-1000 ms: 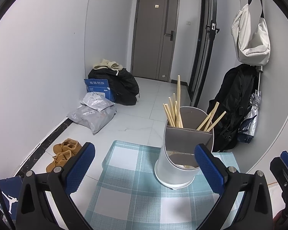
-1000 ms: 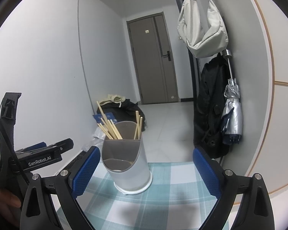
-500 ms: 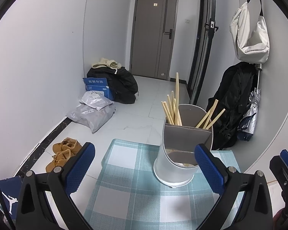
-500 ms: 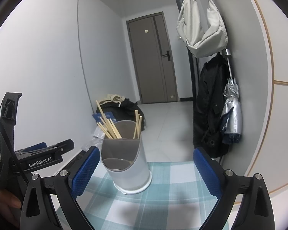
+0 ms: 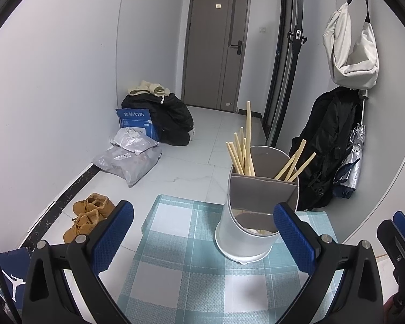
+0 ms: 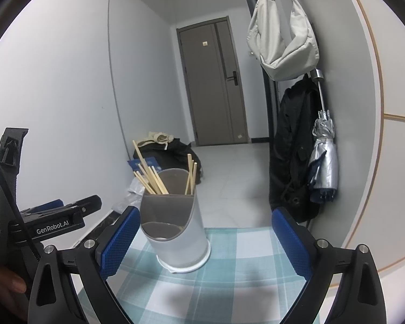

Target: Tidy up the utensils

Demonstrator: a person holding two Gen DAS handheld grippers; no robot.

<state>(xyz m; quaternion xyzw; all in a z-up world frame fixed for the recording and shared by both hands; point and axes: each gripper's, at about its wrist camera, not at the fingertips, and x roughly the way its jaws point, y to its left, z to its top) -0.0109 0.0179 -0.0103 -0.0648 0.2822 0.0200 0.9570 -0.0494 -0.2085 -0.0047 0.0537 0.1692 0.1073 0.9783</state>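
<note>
Both my grippers are spread wide w/ nothing in them. Utensil holder (image 5: 256,216) stands upright on the checked cloth (image 5: 181,270), chopsticks (image 5: 243,151) already in its two rear compartments, leaning outward; front compartment looks nearly empty.

From my left gripper (image 5: 202,239) the holder sits ahead, toward the right finger. From my right gripper (image 6: 205,243) it's ahead, toward the left finger. So it's between the two tools, about equally near. No loose utensils in view; I'd judge sorting is about done.
</note>
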